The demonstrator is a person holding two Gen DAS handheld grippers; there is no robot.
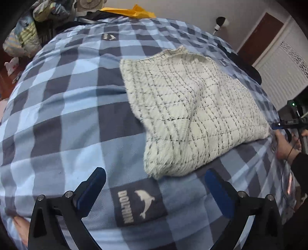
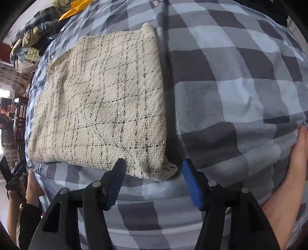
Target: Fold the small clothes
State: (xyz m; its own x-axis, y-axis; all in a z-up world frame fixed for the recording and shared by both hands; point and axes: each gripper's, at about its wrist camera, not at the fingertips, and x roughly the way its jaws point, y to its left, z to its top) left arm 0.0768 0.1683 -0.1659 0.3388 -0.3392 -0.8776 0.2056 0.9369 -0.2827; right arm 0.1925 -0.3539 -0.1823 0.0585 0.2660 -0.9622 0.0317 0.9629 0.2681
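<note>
A cream garment with a thin black grid [image 1: 192, 107] [image 2: 100, 100] lies folded into a rough rectangle on a blue-and-grey checked bed cover [image 1: 63, 115] [image 2: 231, 86]. My left gripper [image 1: 155, 172] hovers over the cover with its jaws wide apart. The garment's near corner lies between the blue pads [image 1: 96, 180] without touching them. My right gripper [image 2: 153, 165] is open at the garment's other near corner. That corner sits between its pads [image 2: 189, 182], which do not press on it.
A dark label with a white dolphin [image 1: 138, 202] is sewn on the cover below the garment. Crumpled clothes are piled at the bed's far end [image 1: 25, 36] [image 2: 28, 48], beside a yellow item [image 1: 134, 11]. A person's hand [image 2: 288, 173] rests on the cover at the right.
</note>
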